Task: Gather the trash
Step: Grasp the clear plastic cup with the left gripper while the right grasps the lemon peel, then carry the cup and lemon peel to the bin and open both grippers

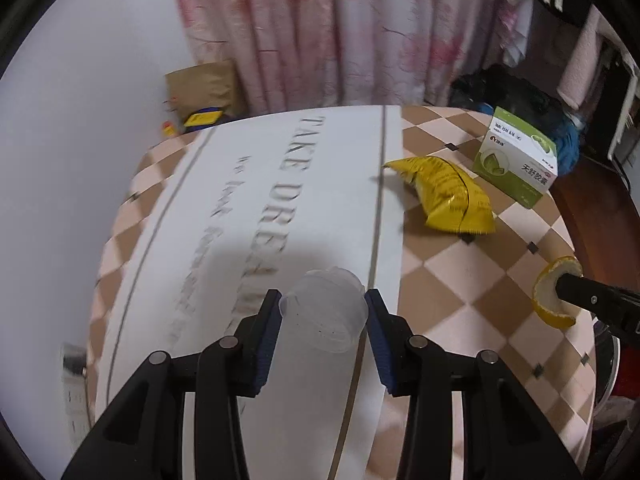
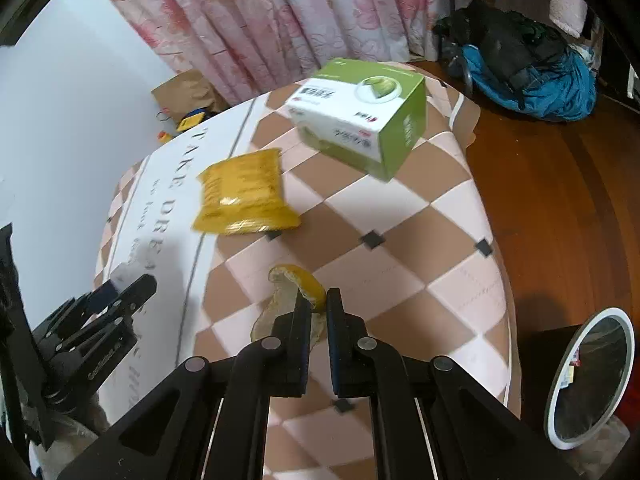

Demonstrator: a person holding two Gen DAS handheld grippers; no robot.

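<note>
My left gripper (image 1: pixel 322 305) is shut on a clear plastic cup (image 1: pixel 324 312) held sideways between its blue pads, above the white printed strip of the table cloth (image 1: pixel 280 184). My right gripper (image 2: pixel 319 300) is shut on a yellow citrus peel (image 2: pixel 298 280), just above the checkered cloth; the peel also shows in the left wrist view (image 1: pixel 556 296). A crumpled yellow snack bag (image 1: pixel 444 196) lies mid-table, also in the right wrist view (image 2: pixel 244 196). A green and white box (image 1: pixel 516 164) stands beyond it, also in the right wrist view (image 2: pixel 360 120).
The round table (image 2: pixel 420 240) has a pink and brown checkered cloth. A round white-rimmed mirror (image 2: pixel 592 376) stands at the right by its edge. A brown paper bag (image 1: pixel 204 88) sits on the floor by the curtain. Dark and blue clothes (image 2: pixel 528 60) lie on the wooden floor.
</note>
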